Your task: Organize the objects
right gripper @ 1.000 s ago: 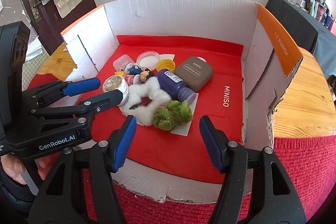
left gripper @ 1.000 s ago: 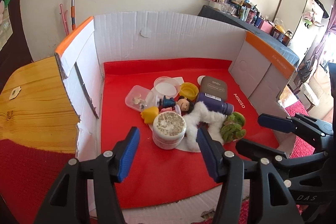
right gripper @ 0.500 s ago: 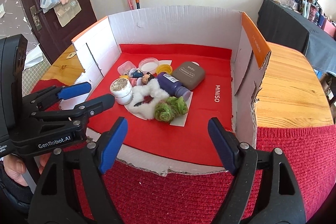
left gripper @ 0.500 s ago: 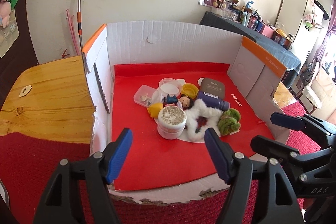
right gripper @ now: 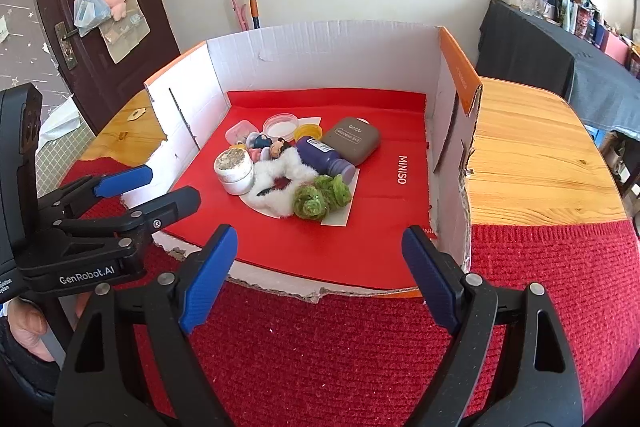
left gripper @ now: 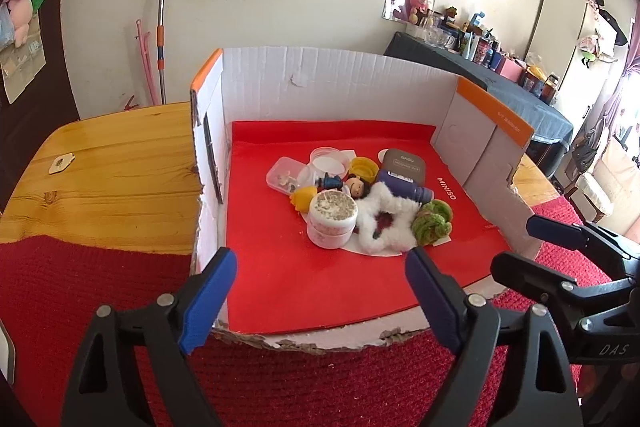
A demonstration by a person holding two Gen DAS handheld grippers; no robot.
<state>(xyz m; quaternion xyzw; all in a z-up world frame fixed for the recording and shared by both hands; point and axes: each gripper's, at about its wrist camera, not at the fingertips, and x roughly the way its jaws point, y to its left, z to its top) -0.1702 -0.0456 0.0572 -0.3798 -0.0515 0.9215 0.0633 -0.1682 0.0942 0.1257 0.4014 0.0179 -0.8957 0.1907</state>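
A white cardboard box with a red floor holds a pile of small things: a white jar, a white fluffy scrunchie, a green scrunchie, a purple bottle, a brown case, a yellow cap, small figurines and clear containers. My left gripper is open and empty, before the box's open front. My right gripper is open and empty, also in front of the box.
The box sits on a wooden table with a red knitted cloth at the front. A broom handle leans on the back wall. A dark side table with bottles stands at the right.
Both grippers have pulled back from the pile and out of the box, and risen. Both stay open and empty. The objects have not moved.
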